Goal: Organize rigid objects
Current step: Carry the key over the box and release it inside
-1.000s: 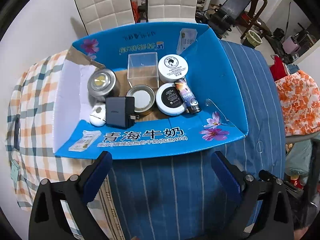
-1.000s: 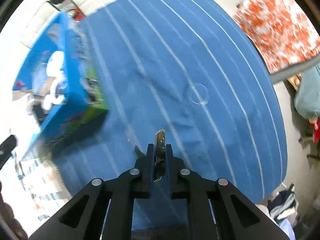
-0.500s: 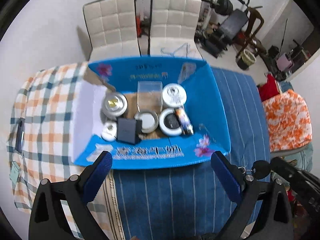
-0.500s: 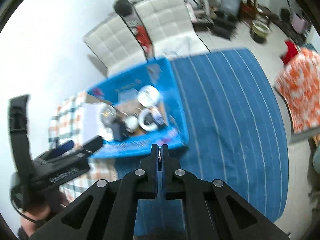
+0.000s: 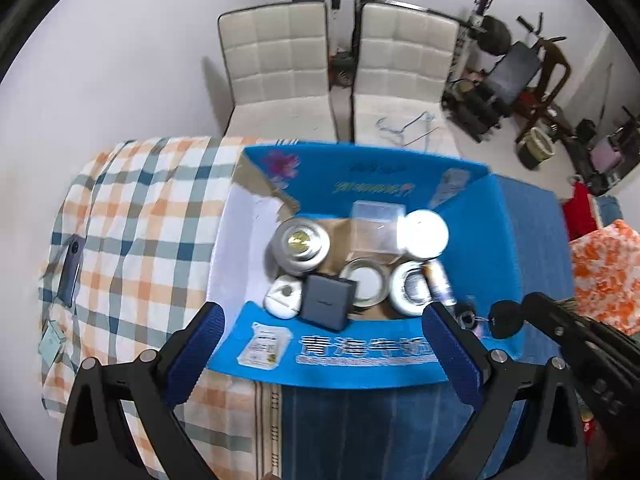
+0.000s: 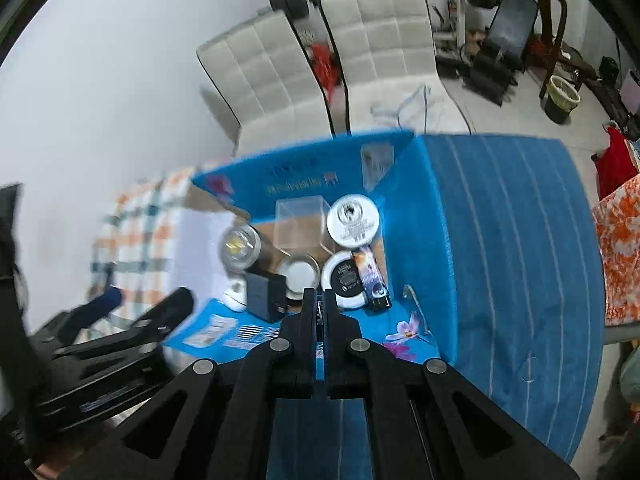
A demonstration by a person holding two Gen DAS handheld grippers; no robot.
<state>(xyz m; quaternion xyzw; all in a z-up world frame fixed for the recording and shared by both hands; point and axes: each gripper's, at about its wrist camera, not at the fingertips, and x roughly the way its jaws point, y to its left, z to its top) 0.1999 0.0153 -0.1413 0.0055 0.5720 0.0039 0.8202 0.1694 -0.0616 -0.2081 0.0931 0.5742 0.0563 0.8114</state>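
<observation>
An open blue cardboard box (image 5: 360, 184) (image 6: 304, 168) sits on the table and holds a silver tin (image 5: 300, 244), a clear plastic case (image 5: 374, 220), a white jar (image 5: 422, 234), a black charger (image 5: 326, 306) and other small items. My left gripper (image 5: 324, 334) hangs open above the box's near wall, with nothing between its blue pads (image 5: 200, 340). My right gripper (image 6: 319, 300) is shut on a key (image 6: 319, 309). In the left wrist view it enters from the right, its black-headed key (image 5: 505, 319) and ring over the box's near right corner.
A blue striped cloth (image 6: 500, 240) covers the table right of the box, and a checked cloth (image 5: 140, 208) covers the left. A dark phone (image 5: 70, 276) lies on the checked cloth. Two white chairs (image 5: 280, 60) stand behind the table.
My right gripper has lifted the key off the blue cloth and carried it left to the box's near edge. My left gripper has drawn back and up, so the box looks smaller.
</observation>
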